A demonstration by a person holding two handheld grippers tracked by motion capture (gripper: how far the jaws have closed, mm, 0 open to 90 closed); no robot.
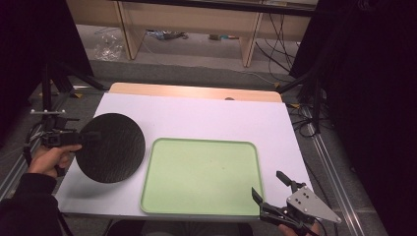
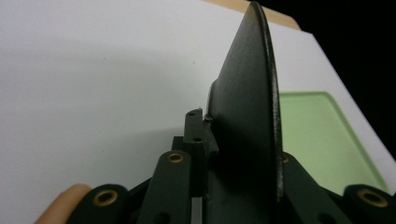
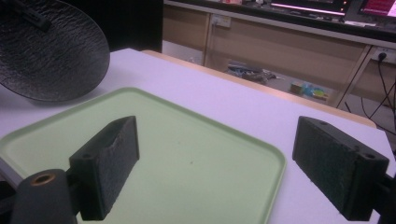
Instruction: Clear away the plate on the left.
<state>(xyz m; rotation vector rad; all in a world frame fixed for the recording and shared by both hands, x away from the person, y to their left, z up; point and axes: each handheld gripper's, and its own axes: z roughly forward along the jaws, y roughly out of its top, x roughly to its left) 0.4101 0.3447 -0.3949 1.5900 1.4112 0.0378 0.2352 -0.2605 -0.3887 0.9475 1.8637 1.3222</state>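
Note:
A round black plate [image 1: 113, 147] with a rippled surface hangs tilted over the left part of the white table [image 1: 206, 118]. My left gripper [image 1: 93, 136] is shut on its left rim. In the left gripper view the plate [image 2: 247, 116] stands edge-on between the jaws, one fingertip [image 2: 194, 123] pressing its face. A pale green tray [image 1: 201, 174] lies empty at the table's front centre, just right of the plate. My right gripper [image 1: 266, 182] sits open by the tray's front right corner. In the right gripper view its pads [image 3: 109, 163] stand wide apart over the tray [image 3: 187, 140], with the plate [image 3: 51, 46] at far left.
The table's wooden far edge [image 1: 196, 92] borders the white sheet. Black stands [image 1: 49, 93] rise at the left, metal rails [image 1: 334, 167] run along the right. Wooden shelving [image 1: 246, 29] and floor cables [image 1: 275, 49] lie beyond the table.

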